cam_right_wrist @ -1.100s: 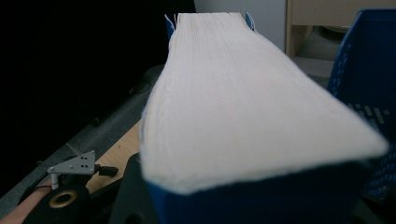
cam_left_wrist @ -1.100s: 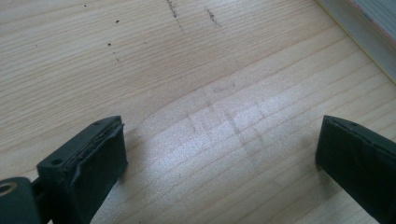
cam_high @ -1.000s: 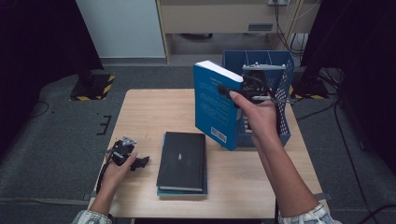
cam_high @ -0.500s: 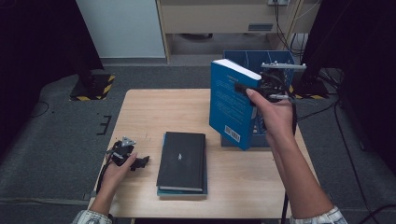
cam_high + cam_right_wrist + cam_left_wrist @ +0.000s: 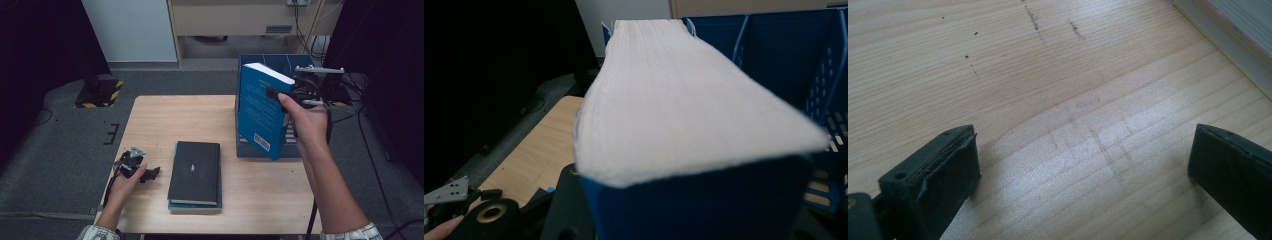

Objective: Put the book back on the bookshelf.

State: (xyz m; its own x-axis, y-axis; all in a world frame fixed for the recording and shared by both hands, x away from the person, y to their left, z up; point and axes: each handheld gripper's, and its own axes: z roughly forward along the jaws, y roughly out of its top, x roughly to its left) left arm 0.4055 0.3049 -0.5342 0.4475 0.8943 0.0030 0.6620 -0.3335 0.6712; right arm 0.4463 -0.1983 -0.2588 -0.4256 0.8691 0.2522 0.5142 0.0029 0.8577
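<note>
A thick blue book (image 5: 260, 112) hangs upright in the air, its lower corner in front of the blue crate (image 5: 287, 65) at the table's right side. My right gripper (image 5: 274, 90) is shut on the book near its top, one jaw on the near cover. In the right gripper view the book's white page edge (image 5: 684, 100) runs away from me toward the crate (image 5: 774, 40). My left gripper (image 5: 150, 172) rests on the table (image 5: 170, 120) at the front left. Its jaws stand wide open over bare wood (image 5: 998, 75), with nothing between them (image 5: 1083, 170).
A black book (image 5: 195, 170) lies flat on top of another book in the middle front of the table, just right of the left gripper; its page edge (image 5: 1233, 40) is close by. Dark floor surrounds the table.
The right hand has carried the blue book to the right, from over the table's middle to in front of the crate. The left gripper has stayed where it was.
</note>
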